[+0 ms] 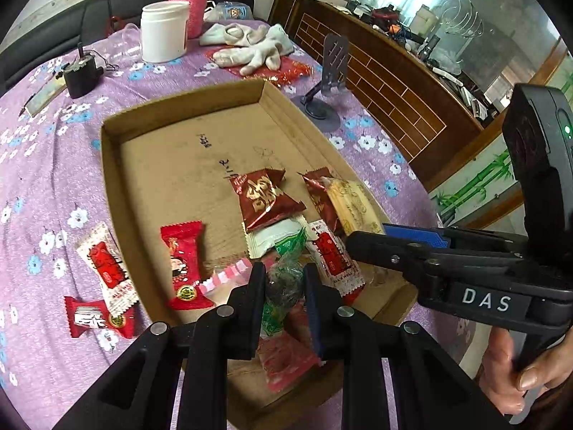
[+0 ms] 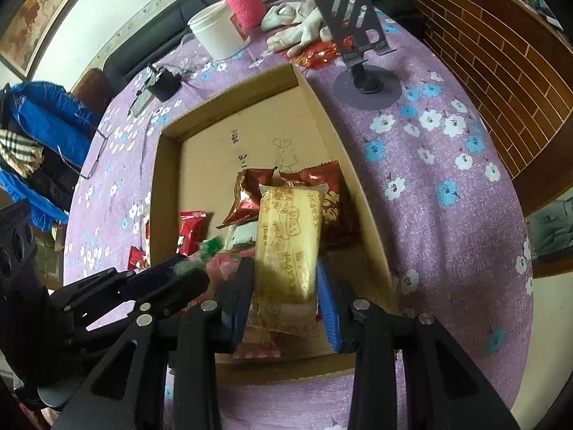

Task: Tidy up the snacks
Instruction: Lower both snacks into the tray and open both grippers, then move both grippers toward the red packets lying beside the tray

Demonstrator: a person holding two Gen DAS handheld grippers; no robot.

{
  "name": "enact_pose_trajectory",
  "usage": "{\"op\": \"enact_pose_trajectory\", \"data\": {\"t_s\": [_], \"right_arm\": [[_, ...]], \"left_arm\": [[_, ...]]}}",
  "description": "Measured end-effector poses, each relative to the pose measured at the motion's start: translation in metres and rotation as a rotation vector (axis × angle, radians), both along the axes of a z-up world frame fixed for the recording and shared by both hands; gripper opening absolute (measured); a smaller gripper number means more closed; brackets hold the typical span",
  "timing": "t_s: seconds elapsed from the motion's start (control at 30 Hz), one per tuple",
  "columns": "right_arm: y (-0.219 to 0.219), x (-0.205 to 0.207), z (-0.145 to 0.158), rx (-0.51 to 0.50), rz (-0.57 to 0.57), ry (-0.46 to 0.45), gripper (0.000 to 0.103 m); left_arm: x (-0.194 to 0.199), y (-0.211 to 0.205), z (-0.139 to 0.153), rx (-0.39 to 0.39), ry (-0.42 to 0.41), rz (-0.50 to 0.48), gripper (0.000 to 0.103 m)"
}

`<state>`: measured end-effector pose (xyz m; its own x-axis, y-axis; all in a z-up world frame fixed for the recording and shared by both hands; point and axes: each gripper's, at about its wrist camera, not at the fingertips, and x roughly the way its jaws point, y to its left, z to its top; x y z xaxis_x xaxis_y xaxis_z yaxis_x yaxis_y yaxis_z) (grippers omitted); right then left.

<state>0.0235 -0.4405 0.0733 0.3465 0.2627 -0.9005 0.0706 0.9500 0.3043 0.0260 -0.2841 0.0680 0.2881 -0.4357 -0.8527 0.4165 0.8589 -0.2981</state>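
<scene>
Between the fingers of the left gripper (image 1: 284,286) sat a small green-wrapped candy (image 1: 286,272), pinched tight, the jaws almost pressed together. Both grippers hung over the near end of the cardboard tray (image 1: 111,179), where several red snacks already lay. In the right gripper (image 2: 284,279) a long yellow biscuit pack (image 2: 286,236) was clamped across its width. To do this well, I judged, each hand should lower its snack to a bare patch of tray before letting go, so nothing slid onto the purple tablecloth (image 2: 447,251).
</scene>
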Motion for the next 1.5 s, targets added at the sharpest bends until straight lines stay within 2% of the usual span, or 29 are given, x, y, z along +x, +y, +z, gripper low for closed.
{"op": "enact_pose_trajectory", "data": {"t_s": [0.17, 0.23, 0.3, 0.33, 0.43, 0.57, 0.63, 0.9, 1.17, 1.27, 1.4, 1.5], "right_arm": [[0.003, 0.007, -0.010, -0.004, 0.007, 0.036, 0.034], [0.004, 0.009, -0.011, -0.009, 0.008, 0.038, 0.035], [0.005, 0.010, -0.010, -0.023, 0.003, 0.037, 0.035], [0.006, 0.010, -0.009, -0.037, 0.002, 0.035, 0.035], [0.008, 0.011, -0.003, -0.060, 0.001, 0.011, 0.035], [0.016, 0.009, 0.016, -0.113, 0.008, -0.068, 0.035], [0.022, 0.010, 0.022, -0.094, 0.027, -0.086, 0.035], [0.092, 0.022, 0.033, -0.060, 0.202, -0.112, 0.035], [0.198, 0.034, 0.021, -0.067, 0.435, -0.078, 0.035], [0.229, 0.045, 0.010, -0.112, 0.461, -0.055, 0.035], [0.244, 0.059, 0.000, -0.169, 0.458, -0.043, 0.035], [0.250, 0.074, -0.019, -0.218, 0.451, -0.001, 0.035]], "left_arm": [[-0.001, 0.001, -0.004, 0.010, 0.007, -0.006, 0.021], [-0.002, 0.002, -0.004, 0.009, 0.006, -0.009, 0.024], [-0.003, 0.005, -0.002, -0.001, 0.004, -0.006, 0.038], [-0.004, 0.006, -0.001, -0.009, 0.001, -0.003, 0.040], [-0.006, 0.012, 0.005, -0.031, -0.010, 0.001, 0.041], [-0.009, 0.026, 0.019, -0.061, -0.040, 0.026, 0.041], [-0.013, 0.038, 0.027, -0.076, -0.066, 0.054, 0.041], [-0.034, 0.133, 0.041, -0.084, -0.120, 0.295, 0.041], [-0.100, 0.241, 0.038, -0.035, -0.136, 0.560, 0.041], [-0.130, 0.278, 0.040, -0.024, -0.140, 0.650, 0.041], [-0.170, 0.317, 0.046, 0.010, -0.157, 0.747, 0.041], [-0.194, 0.338, 0.051, 0.028, -0.170, 0.813, 0.041]]}}
